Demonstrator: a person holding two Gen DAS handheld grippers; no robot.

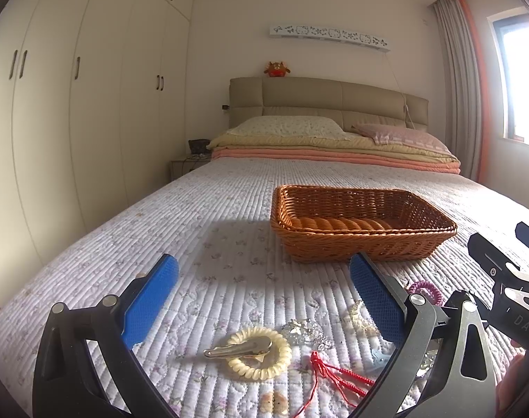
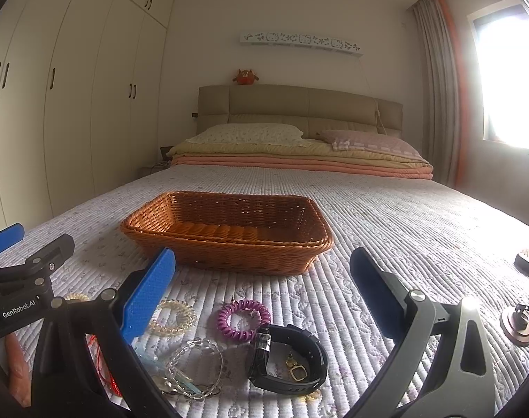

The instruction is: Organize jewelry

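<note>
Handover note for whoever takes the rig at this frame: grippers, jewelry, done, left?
Left gripper: open, empty, above the cream coil tie with a metal clip lying on it.
Right gripper: open, empty, above the purple coil tie and black watch.
Basket: on the quilt beyond the pile, nothing visible inside.
Also loose on the quilt: red cord, clear bead bracelet, yellow coil tie, small gold charm.
Done: nothing in the basket yet.
Left: move every piece into it.
</note>
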